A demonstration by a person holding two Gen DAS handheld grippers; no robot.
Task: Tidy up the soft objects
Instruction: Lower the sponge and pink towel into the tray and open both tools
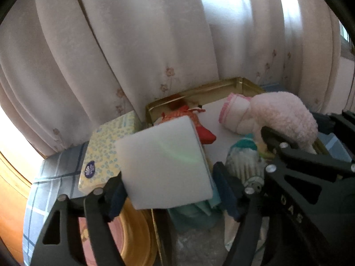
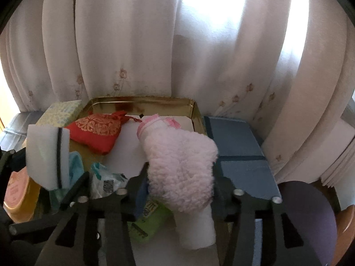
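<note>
You are shooting straight into daylight: it pours through the pale curtain [image 2: 177, 44] behind the scene and burns out to pure white in broad patches near the top of both views. Everything in the foreground is backlit, so the black gripper frames read as near silhouettes. The white foam block [image 1: 164, 166] carries a faint green lens-flare streak. Your fisheye lenses bow the curtain folds outward and leave dark corners. Both pictures are soft, with slight blur.
</note>
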